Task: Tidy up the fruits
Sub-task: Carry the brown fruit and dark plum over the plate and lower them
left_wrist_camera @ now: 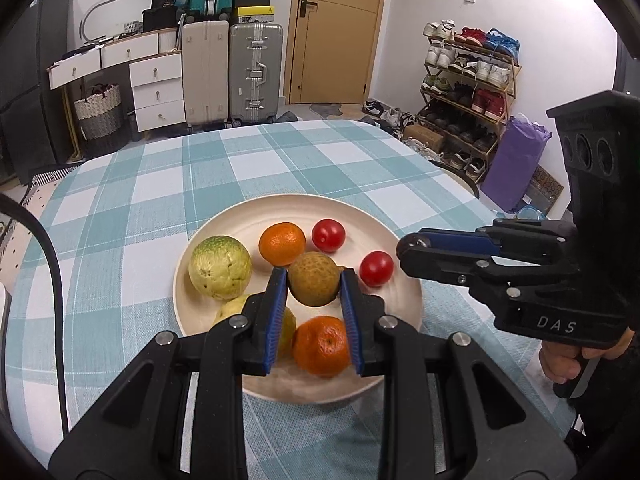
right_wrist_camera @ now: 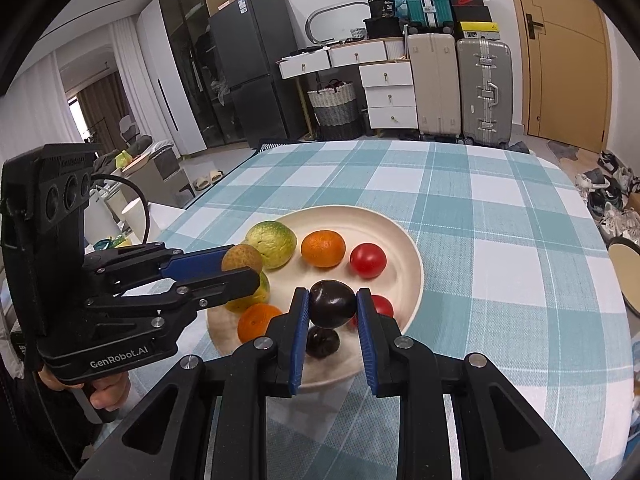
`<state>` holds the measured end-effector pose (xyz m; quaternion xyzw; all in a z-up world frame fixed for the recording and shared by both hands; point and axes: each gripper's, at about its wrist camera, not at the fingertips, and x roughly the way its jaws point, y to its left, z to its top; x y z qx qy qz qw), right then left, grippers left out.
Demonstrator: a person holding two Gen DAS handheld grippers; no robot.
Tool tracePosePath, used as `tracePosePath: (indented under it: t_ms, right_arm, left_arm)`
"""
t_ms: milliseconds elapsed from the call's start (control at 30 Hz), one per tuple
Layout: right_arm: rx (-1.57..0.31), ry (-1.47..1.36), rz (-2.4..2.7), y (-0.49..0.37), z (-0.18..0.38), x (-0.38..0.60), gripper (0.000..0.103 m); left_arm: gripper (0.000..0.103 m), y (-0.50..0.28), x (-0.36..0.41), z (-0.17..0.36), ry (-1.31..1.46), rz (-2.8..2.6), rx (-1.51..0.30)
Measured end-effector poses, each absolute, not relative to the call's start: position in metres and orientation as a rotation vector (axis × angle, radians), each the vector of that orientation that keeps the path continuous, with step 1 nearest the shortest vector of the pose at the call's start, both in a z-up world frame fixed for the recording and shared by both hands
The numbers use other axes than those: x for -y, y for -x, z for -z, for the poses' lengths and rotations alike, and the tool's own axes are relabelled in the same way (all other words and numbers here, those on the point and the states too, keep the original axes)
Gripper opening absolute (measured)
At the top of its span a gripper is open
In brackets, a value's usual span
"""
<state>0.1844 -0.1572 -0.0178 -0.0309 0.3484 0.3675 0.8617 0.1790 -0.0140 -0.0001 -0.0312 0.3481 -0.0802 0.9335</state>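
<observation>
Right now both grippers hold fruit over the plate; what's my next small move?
Probably lower the right gripper and set its dark plum on bare plate; the left gripper grips a brown fruit close beside, so move one at a time.

Our two grippers: black frames, blue pads

Our left gripper (left_wrist_camera: 314,280) and right gripper (right_wrist_camera: 333,300) share matte black linkage arms, round silver screw heads and ribbed blue pads on the fingers (left_wrist_camera: 277,316). We read "DAS" in white on the right one's body, "GenRobot.AI" on the left's; each carries a black block with three round openings, bare-skinned hands (left_wrist_camera: 560,364) below. A black cable (left_wrist_camera: 56,292) loops beside the left.
</observation>
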Motion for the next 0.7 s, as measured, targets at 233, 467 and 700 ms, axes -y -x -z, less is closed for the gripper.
tracePosePath:
  t_ms: [233,467,700]
  right_arm:
    - [-0.750,0.078,-0.767,-0.202,0.023,0.148,0.024]
    - [-0.778,0.079,-0.766,-0.219,0.031,0.141,0.024]
    - [-0.800,0.094,-0.764,-0.228,0.040,0.133,0.024]
  left_arm:
    - [0.024,-0.198,0.018,0.011,0.042,0.161,-0.744]
    - [0.024,-0.210,0.021,0.021,0.021,0.149,-0.780]
    - [0.024,-0.216,0.021,0.025,0.020,0.151,-0.789]
